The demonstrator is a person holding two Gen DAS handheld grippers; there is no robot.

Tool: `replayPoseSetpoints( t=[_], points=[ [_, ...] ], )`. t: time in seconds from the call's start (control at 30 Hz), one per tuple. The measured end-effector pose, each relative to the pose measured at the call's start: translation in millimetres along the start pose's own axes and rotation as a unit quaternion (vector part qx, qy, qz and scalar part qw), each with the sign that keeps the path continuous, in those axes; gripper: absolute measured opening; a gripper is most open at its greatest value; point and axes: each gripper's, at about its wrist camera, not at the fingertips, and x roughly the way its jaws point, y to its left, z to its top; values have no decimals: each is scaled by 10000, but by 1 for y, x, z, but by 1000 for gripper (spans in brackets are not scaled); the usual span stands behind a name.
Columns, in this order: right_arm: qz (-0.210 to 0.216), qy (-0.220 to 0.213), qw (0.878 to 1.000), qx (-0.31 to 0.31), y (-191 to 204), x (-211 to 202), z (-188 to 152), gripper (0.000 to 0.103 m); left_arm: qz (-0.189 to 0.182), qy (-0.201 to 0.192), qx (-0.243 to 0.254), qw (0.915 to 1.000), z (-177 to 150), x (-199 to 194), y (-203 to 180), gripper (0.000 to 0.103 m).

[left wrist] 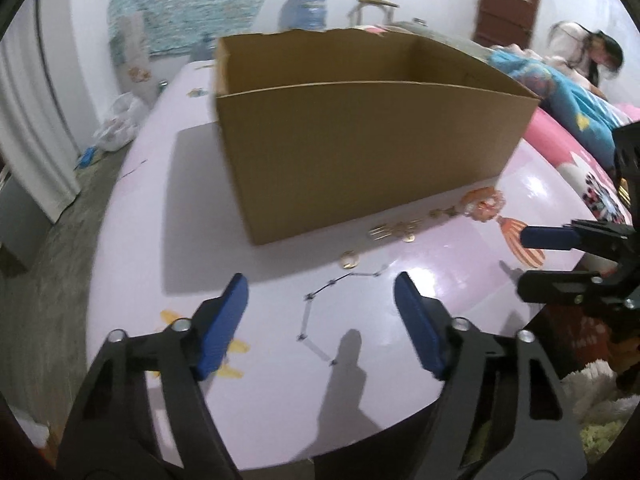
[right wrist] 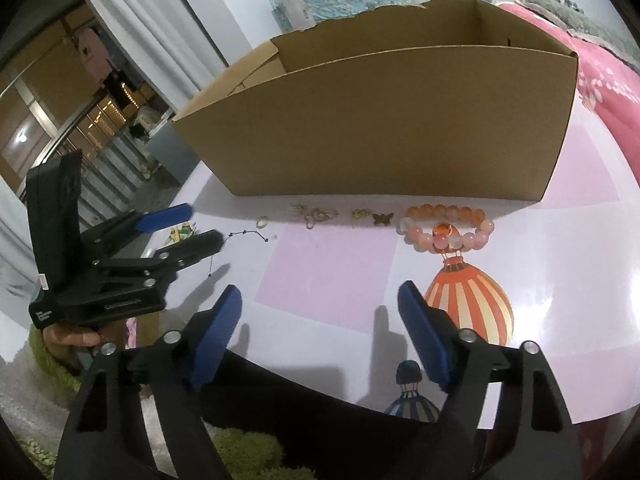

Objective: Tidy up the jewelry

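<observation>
The jewelry lies in a loose row on the bench, just in front of the near wall of the cardboard box, and the row runs side to side across both views. At one end is the thin chain, a crooked line lying almost directly ahead of the left hand-held gripper, between the lines of its spread fingers but not touched by them. At the other end the pink bead bracelet lies ahead of the right hand-held gripper and a little to its right, with the small gold charms between the two ends. Both sets of jaws stand apart with nothing between the pads. I judge the left hand nearer to the chain and the right nearer to the bracelet.
</observation>
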Motion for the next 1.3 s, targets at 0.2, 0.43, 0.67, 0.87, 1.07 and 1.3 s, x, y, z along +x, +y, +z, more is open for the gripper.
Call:
replayPoseSetpoints(
  t=[0.2, 0.43, 0.67, 0.87, 1.07, 1.3],
  points=[
    [2, 5, 10000, -38, -3, 0, 3, 62, -288, 129, 295, 9991, 7, 16, -8, 45],
    [78, 28, 9999, -112, -4, 3, 3, 61, -238, 351, 595, 9973, 12, 32, -12, 32],
    [142, 38, 9998, -94, -6, 6, 3, 60, -247, 492, 767, 9955, 19, 41, -7, 24],
    [168, 70, 9998, -33, -10, 5, -1, 59, -284, 530, 912, 9940, 24, 44, -11, 19],
    [176, 69, 9998, 17, -10, 4, 0, 58, -320, 532, 960, 9934, 23, 43, -11, 15],
    [10, -43, 10000, 23, -14, -10, -2, 57, -267, 476, 902, 9944, 20, 42, -15, 10]
  ],
)
